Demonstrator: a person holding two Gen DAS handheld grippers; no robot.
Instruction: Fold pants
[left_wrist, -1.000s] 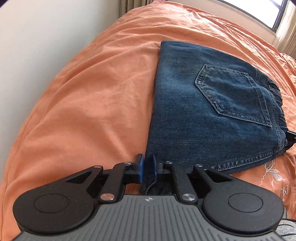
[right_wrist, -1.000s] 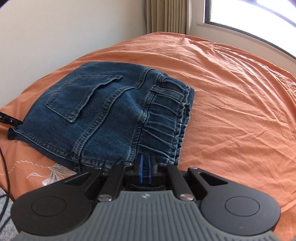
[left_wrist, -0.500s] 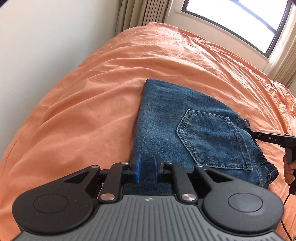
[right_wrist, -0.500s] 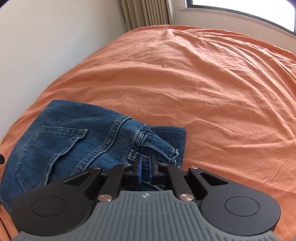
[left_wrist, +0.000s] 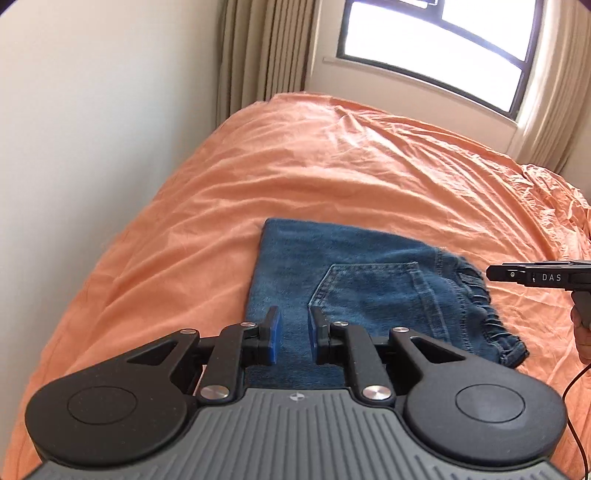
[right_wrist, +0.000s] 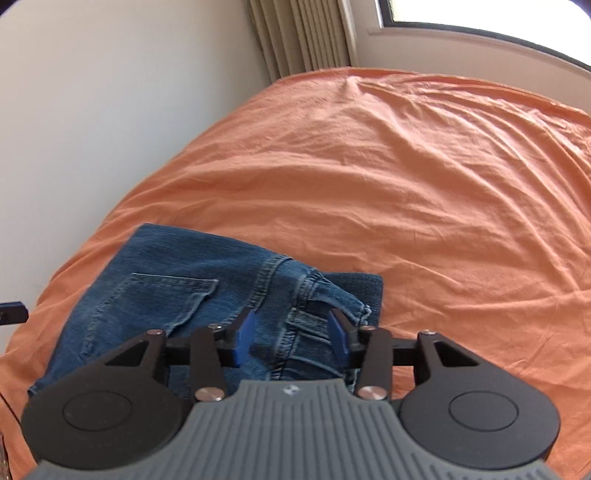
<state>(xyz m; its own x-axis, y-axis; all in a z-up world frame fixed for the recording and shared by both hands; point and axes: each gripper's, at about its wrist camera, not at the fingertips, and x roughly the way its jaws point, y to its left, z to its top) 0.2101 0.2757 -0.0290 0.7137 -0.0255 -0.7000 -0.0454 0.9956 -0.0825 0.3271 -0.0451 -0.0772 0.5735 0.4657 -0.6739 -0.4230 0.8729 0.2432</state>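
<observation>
Folded blue jeans (left_wrist: 369, 280) lie on the orange bedspread (left_wrist: 332, 166), back pocket up and elastic waistband toward the right. My left gripper (left_wrist: 293, 332) hovers over their near left part. Its jaws are opening, and the denim shows flat below the gap with the pads off it. In the right wrist view the jeans (right_wrist: 177, 288) sit low and left. My right gripper (right_wrist: 291, 332) hangs above the waistband, jaws opening wide with nothing pinched. The right gripper's black body (left_wrist: 535, 277) and the hand (left_wrist: 581, 332) holding it show at the left view's right edge.
A pale wall (left_wrist: 92, 129) runs along the bed's left side. Curtains (left_wrist: 266, 51) and a bright window (left_wrist: 436, 44) stand beyond the far end. The bedspread (right_wrist: 443, 184) stretches wrinkled to the right of the jeans. A thin cable (left_wrist: 576, 387) hangs by the hand.
Both grippers rose and drew back from the jeans. The right gripper let go of the waistband and spread wide. The left gripper's jaws parted off the near denim edge.
</observation>
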